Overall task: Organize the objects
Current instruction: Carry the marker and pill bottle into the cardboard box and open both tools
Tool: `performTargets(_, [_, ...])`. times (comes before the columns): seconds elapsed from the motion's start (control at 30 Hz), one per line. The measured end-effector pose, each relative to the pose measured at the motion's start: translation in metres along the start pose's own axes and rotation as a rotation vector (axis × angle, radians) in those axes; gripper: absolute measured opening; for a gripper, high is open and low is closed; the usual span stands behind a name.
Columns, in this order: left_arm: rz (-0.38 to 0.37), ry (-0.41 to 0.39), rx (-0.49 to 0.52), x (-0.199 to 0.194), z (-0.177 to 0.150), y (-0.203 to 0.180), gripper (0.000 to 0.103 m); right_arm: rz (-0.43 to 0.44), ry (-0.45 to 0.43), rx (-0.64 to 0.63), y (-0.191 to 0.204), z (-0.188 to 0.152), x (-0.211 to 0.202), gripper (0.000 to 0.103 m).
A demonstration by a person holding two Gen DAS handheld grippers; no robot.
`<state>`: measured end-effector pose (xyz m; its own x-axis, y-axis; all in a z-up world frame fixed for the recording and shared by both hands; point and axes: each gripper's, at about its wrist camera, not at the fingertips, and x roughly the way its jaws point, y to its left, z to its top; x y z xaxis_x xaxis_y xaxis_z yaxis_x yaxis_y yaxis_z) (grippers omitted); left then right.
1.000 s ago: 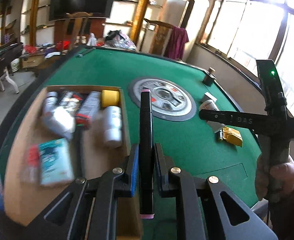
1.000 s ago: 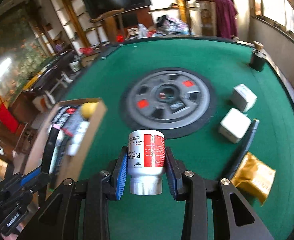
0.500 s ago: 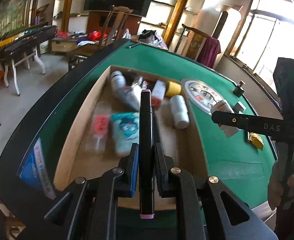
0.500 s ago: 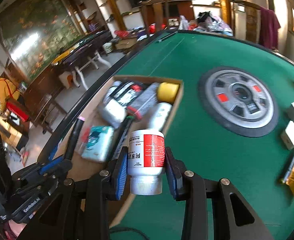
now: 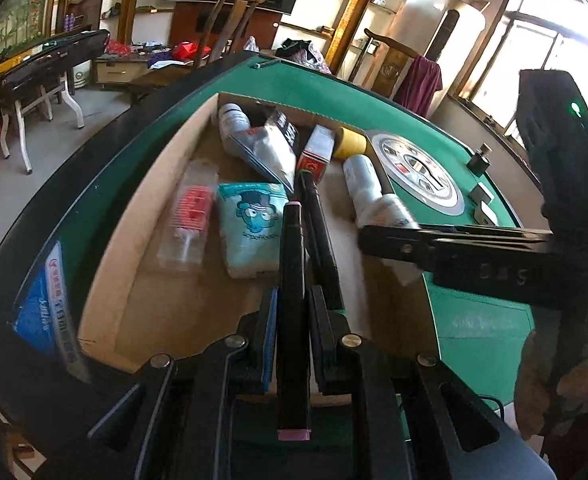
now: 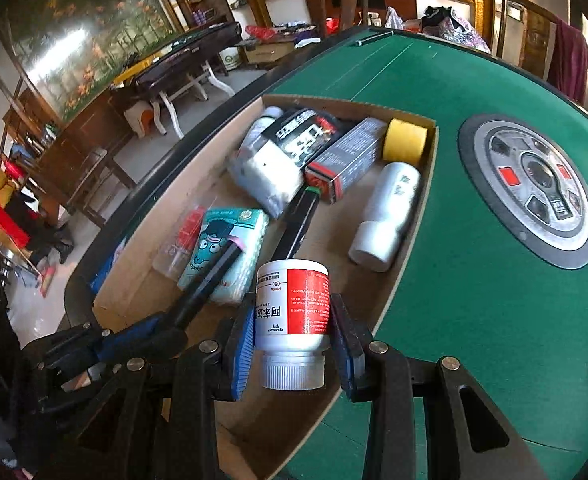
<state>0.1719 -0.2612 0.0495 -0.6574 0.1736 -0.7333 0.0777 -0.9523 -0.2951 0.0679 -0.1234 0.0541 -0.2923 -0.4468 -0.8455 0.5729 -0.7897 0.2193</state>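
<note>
The green felt table (image 6: 474,92) fills both views, with the shallow cardboard tray (image 5: 161,184) lying along its dark left edge and a round metal hub (image 6: 530,188) set in the felt well to the right of it. The tray's far end is crowded: a black-and-white pouch (image 6: 281,152), a grey carton (image 6: 346,160), a yellow roll (image 6: 406,142) in the corner and a white bottle (image 6: 388,216) along the right wall. A teal tissue pack (image 5: 251,228) and a clear packet (image 5: 187,216) sit mid-tray, and a black pen (image 5: 322,240) lies lengthwise beside them. The near end is bare cardboard.

The left gripper (image 5: 291,328) is clamped narrowly on a black marker (image 5: 291,312) with pink ends, held lengthwise above that bare stretch. The right gripper (image 6: 291,336) grips a white pill bottle (image 6: 291,312) with a red label, cap toward the camera, above the tray's near right wall.

A second ago both grippers hovered over open felt beside the tray; now both loads are over it.
</note>
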Motion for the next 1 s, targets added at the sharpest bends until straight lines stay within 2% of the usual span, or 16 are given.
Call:
performTargets(0.27, [-0.016,0.054,0.003,0.020,0.002,-0.004,0.014,-0.043,0.036,-0.029,0.007,0.002,0.022,0.038])
performTargets(0.67, [0.020,0.043,0.010,0.035,0.006,-0.008,0.014,-0.079,0.038,-0.019,0.001,0.012,0.028,0.038])
performTargets(0.73, [0.019,0.038,0.009,0.035,0.007,-0.009,0.017,-0.083,0.040,0.000,-0.003,0.015,0.028,0.038])
performTargets(0.83, [-0.021,0.031,-0.004,0.036,0.008,-0.011,0.036,-0.088,0.044,0.026,-0.008,0.019,0.030,0.045])
performTargets(0.87, [-0.047,0.033,-0.006,0.037,0.009,-0.013,0.051,-0.089,0.048,0.037,-0.011,0.019,0.030,0.051])
performTargets(0.9, [-0.063,0.034,-0.001,0.038,0.009,-0.016,0.063,-0.073,0.050,0.042,-0.012,0.020,0.030,0.052])
performTargets(0.97, [-0.035,0.033,0.022,0.039,0.009,-0.024,0.076,-0.057,0.045,0.051,-0.013,0.019,0.029,0.054])
performTargets(1.0, [-0.012,0.032,0.036,0.040,0.009,-0.028,0.079,-0.051,0.037,0.051,-0.012,0.018,0.027,0.058])
